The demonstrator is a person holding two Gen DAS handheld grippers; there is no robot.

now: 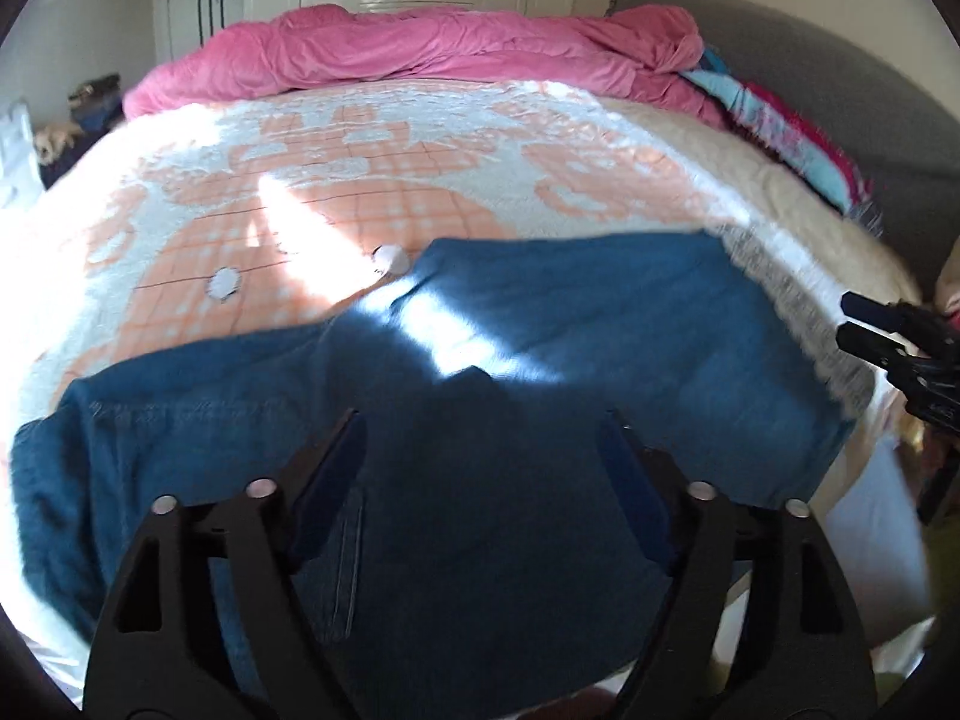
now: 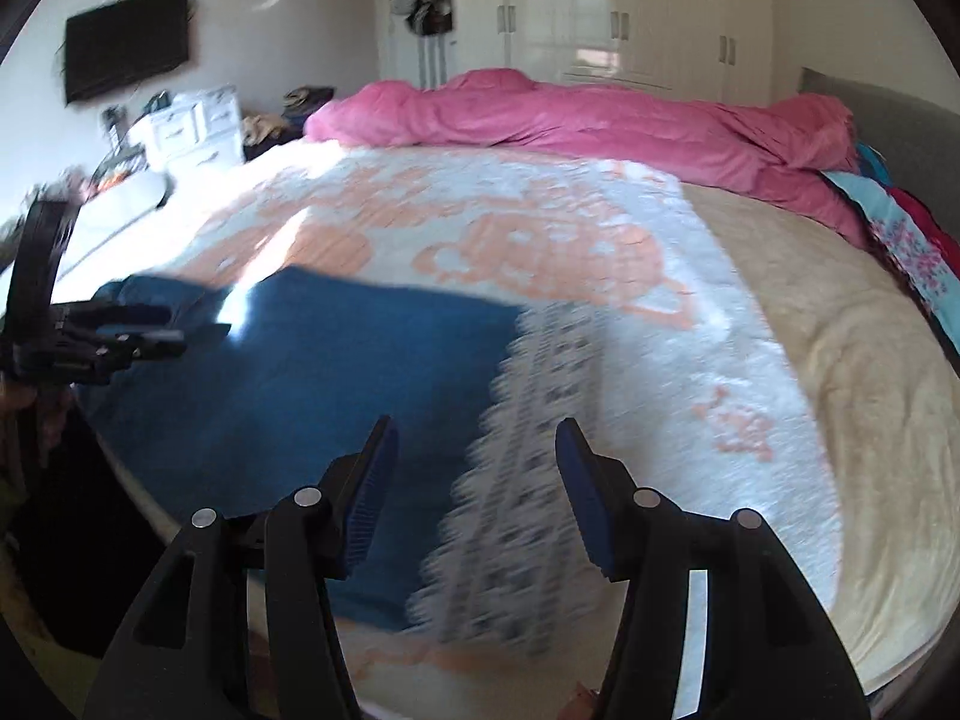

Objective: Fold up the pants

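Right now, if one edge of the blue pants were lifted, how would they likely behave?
The blue pants lie flat and creased on the bedspread, so probably floppy, draping. The fabric looks thick, perhaps fairly heavy, unlikely to slide.

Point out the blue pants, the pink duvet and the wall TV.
blue pants [image 1: 540,324], left wrist view, flat middle of the cloth.
pink duvet [image 2: 570,114], right wrist view, bunched middle.
wall TV [image 2: 127,43], right wrist view, screen centre.

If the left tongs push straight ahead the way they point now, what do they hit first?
Most likely the blue pants lying flat on the bed: the open left tongs aim down at the denim, with nothing between. How far off is unclear.
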